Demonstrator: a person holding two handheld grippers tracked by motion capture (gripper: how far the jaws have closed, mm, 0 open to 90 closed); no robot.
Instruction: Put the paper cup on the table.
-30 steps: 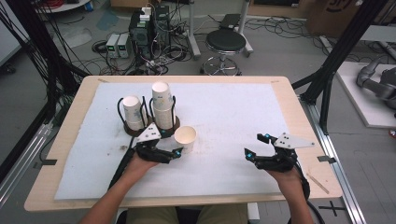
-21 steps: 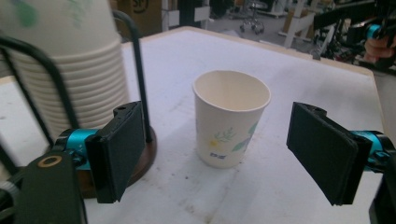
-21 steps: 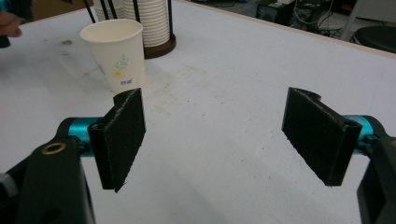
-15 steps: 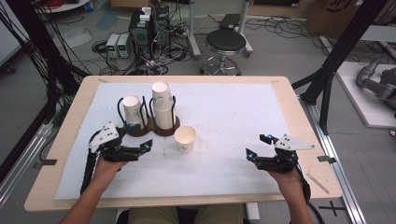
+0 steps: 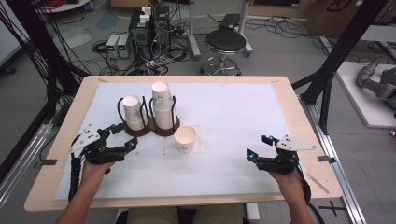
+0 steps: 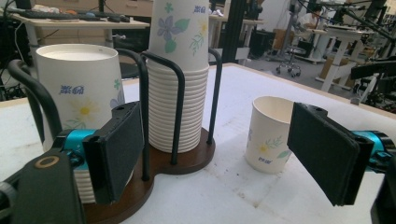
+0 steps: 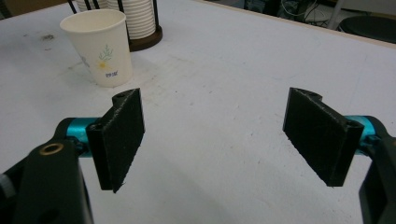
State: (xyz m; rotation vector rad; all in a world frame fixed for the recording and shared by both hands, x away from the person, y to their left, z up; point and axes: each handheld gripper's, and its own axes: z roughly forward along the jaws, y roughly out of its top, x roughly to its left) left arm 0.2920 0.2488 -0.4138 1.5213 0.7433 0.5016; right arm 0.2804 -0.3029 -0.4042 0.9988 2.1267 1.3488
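Both tools spread and empty, the left tool (image 5: pixel 122 138) sits just before the two-stack cup holder (image 5: pixel 150 129), the single paper cup (image 5: pixel 185 139) standing on the desk (image 5: pixel 289 100) well apart from the right tool (image 5: pixel 258 146).

One loose paper cup (image 5: pixel 185 138); two cup stacks (image 5: pixel 161 104); one wooden holder (image 5: pixel 154 130); two tools (image 5: pixel 122 137).

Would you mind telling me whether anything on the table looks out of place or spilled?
One paper cup stands alone and upright on the white mat, apart from the stacks in the cup holder. Faint smudges mark the mat beside it. Nothing has spilled or tipped.
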